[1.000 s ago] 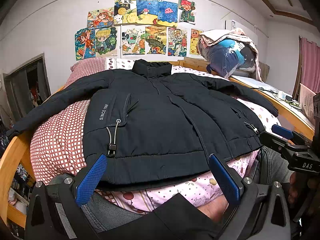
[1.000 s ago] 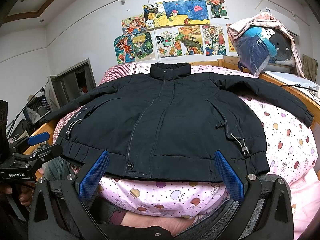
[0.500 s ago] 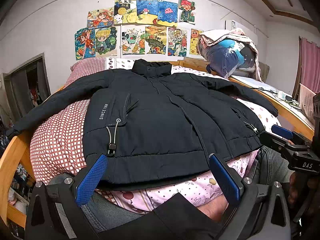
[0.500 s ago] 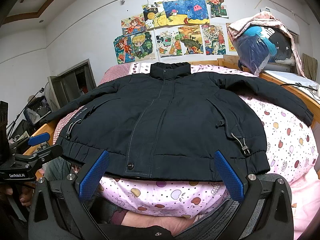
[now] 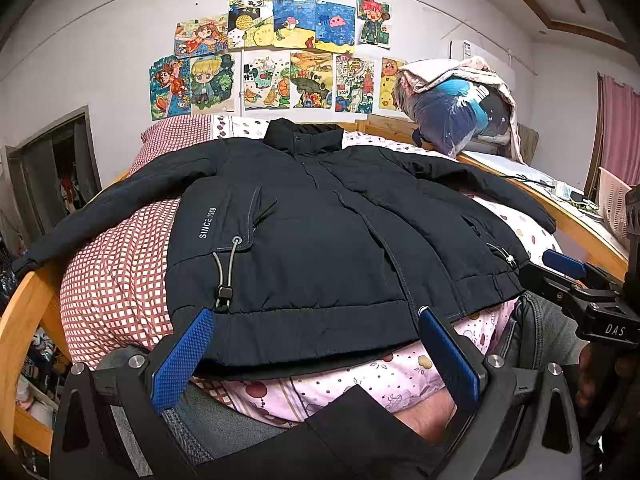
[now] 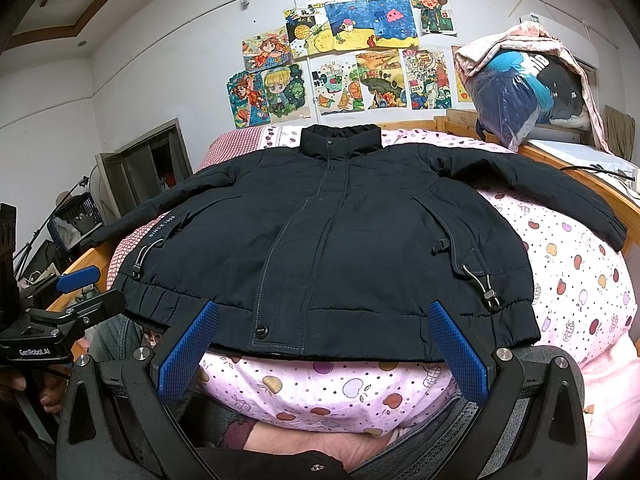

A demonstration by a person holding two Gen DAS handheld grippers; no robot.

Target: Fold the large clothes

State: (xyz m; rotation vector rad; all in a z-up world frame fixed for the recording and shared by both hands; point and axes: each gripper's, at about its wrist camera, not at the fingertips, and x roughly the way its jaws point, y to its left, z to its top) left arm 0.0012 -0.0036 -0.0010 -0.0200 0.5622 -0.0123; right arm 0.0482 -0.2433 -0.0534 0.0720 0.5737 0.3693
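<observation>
1. Left gripper [image 5: 316, 354]: textured blue fingers spread wide, holding nothing, just short of the hem.
2. Right gripper [image 6: 324, 346]: fingers equally wide, empty.
3. Black padded jacket [image 6: 340, 240] lies flat, sleeves out, on the bed [image 6: 576, 276], collar at 12 o'clock.

dim, even indoor light | sharp | edges bowed (dark corners)

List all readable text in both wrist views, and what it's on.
"SINCE 1968": jacket front, beside the chest pocket.
"DAS": right gripper body, in the left wrist view.
"GenRobot.AI": left gripper body, in the right wrist view.
"2024": one wall drawing.
Other marks on the drawings: too small to read.
</observation>
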